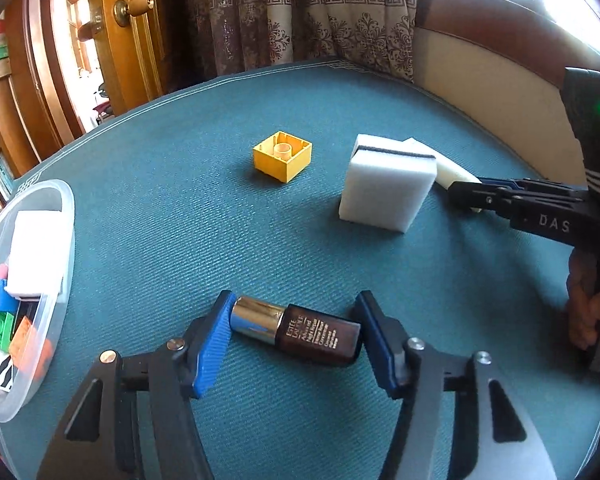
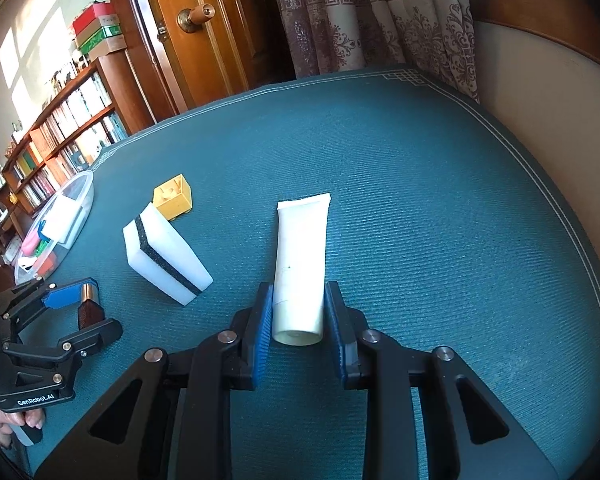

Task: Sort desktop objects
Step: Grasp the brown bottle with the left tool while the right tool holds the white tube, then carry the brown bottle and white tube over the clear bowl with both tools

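Both tools are at the grasping step of the sort, each set around a different item lying on the teal tabletop (image 2: pixel 420 168). The left tool (image 1: pixel 296 336) has its blue pads spread fairly wide, with the small brown bottle (image 1: pixel 300 330) lying crosswise between them: the silver cap touches or nearly touches the left pad, while the bottle's base sits just off the right pad, so the grip does not look closed yet. The right tool (image 2: pixel 298 320) is narrowed around the cap end of the white tube (image 2: pixel 300 264), which points straight away from it; whether the pads are actually pressing the tube I cannot tell, since they sit right against its sides. The next move, as I judge it, is to finish both squeezes, lift, and carry the items to the clear container (image 1: pixel 66 208) well off to the left of the left tool, which already holds a white block and coloured bricks. Squeezing the bottle end to end may let it pivot or slip. Ahead of the left tool, well apart from it, the yellow brick (image 1: pixel 283 156) and the white sponge (image 1: pixel 386 184) lie untouched; the sponge stands between the two tools.
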`<state>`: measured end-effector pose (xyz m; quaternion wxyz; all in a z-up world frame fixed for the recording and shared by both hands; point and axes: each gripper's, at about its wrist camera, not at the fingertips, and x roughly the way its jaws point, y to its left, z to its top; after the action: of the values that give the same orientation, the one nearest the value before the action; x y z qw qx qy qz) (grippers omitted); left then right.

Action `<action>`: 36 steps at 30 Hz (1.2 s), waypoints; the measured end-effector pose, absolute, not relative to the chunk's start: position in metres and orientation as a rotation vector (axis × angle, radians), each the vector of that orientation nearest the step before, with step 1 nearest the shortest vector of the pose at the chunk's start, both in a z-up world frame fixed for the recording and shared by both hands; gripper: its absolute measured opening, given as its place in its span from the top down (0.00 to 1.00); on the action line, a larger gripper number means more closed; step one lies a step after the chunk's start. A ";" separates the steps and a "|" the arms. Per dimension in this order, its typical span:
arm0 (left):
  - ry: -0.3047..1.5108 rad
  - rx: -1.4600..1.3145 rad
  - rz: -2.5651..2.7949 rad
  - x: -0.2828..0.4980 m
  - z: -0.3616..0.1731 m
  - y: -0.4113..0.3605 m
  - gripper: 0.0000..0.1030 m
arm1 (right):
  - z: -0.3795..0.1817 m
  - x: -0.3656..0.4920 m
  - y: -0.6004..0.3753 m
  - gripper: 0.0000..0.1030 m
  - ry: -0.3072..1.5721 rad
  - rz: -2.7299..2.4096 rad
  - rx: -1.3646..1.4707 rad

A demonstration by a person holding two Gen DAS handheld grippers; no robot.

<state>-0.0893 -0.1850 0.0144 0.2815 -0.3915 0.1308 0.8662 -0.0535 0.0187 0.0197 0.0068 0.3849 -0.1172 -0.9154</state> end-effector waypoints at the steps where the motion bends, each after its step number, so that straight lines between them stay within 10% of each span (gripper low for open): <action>1: 0.338 -1.044 2.330 -0.088 0.015 -0.186 0.36 | 0.020 -0.053 0.020 0.73 -0.386 -2.858 1.196; 36: -0.096 -0.860 2.711 -0.081 0.075 -0.339 0.36 | 0.121 -0.016 -0.030 0.74 -0.432 -2.792 0.792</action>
<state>-0.0812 -0.3388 0.0748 0.1475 -0.2989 -0.0334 0.9422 -0.0161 -0.0302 0.1215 0.1037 0.2685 -0.1465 -0.9464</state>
